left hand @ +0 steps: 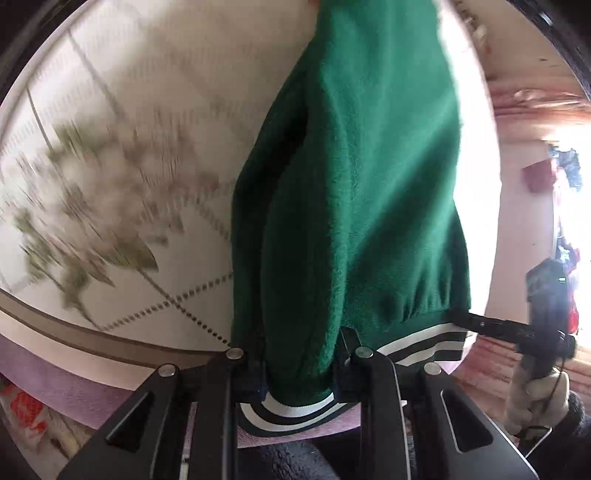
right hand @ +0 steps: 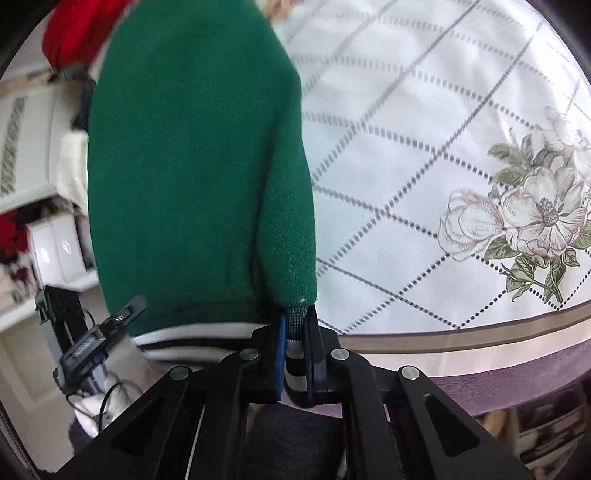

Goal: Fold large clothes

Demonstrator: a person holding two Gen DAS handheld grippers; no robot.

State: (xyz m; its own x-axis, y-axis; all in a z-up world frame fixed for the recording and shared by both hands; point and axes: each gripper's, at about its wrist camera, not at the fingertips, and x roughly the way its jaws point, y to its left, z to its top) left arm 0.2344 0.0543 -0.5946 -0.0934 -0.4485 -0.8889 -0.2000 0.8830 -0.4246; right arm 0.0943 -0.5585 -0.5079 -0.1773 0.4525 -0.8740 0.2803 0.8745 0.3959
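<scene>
Left tool (left hand: 301, 363): fingers pressed in on the striped hem of a dark green fleece garment with a green-and-white ribbed band (left hand: 354, 192). The bunched hem fills the gap between the fingers, and the striped band (left hand: 291, 410) curls out beneath them.

Right tool (right hand: 295, 349): blue-padded fingers (right hand: 280, 354) pinch the ribbed band at one end of the same green garment (right hand: 195, 177). A narrow fold of fabric stands upright in the gap.

Garment position: stretched between the two tools along its hem, body running away from both cameras, over a white quilted bedspread with dotted diamond lines and a printed flower motif (right hand: 424, 147). Whether the far part rests on the bedspread cannot be told.

Left view: bedspread (left hand: 129, 110) blurred; the right tool (left hand: 480, 325) is seen gripping the hem's far end, held by a hand in a pale glove (left hand: 539, 395).

Right view: left tool (right hand: 103, 332) at lower left beside the hem. A tan and purple border (right hand: 498, 354) edges the bedspread. A red fabric item (right hand: 77, 33) lies at upper left.
</scene>
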